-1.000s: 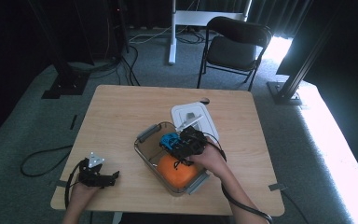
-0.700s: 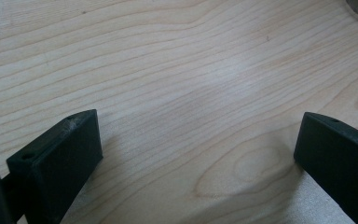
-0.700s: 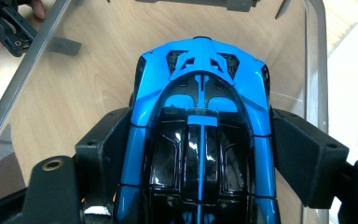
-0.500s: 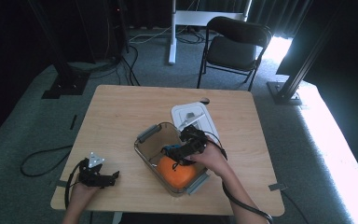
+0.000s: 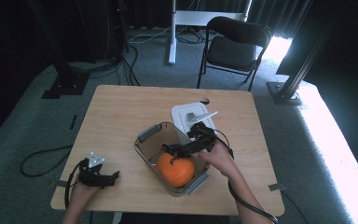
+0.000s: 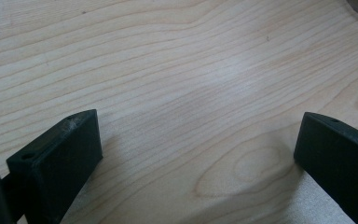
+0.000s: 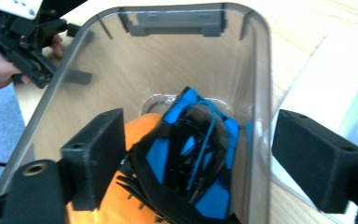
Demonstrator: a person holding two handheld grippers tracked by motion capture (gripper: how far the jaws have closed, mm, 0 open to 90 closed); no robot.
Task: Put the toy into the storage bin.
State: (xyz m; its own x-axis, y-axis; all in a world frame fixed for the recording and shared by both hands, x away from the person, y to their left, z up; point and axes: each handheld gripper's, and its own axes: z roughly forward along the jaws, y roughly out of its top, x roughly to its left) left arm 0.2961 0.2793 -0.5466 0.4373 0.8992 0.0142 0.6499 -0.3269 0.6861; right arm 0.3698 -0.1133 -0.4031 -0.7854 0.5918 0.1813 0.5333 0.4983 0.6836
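Note:
A clear plastic box (image 5: 145, 135) stands mid-table with an orange round thing (image 5: 176, 170) inside. In the right gripper view a blue and black strapped item (image 7: 200, 186) lies against the orange thing (image 7: 137, 128) in the box (image 7: 256, 70). My right gripper (image 5: 170, 149) hovers over the box; its jaws have just been opening and stand wide, pressing on nothing (image 7: 198, 135). One jaw is over the box's inside, the other outside its wall. My left gripper (image 5: 109, 176) rests open at the front left, with bare wood between its jaws (image 6: 198, 135).
A white lid (image 5: 191, 116) lies flat just behind the box, close to my right hand. The box has grey latches at both ends (image 5: 196, 183). A black chair (image 5: 235, 49) stands beyond the table's far edge. The left hand and gripper (image 7: 23, 51) appear past the box.
The blue item seen at the right gripper's tips has been let go and lies lower in the box. The right gripper has opened and drawn back slightly. The left gripper has not moved.

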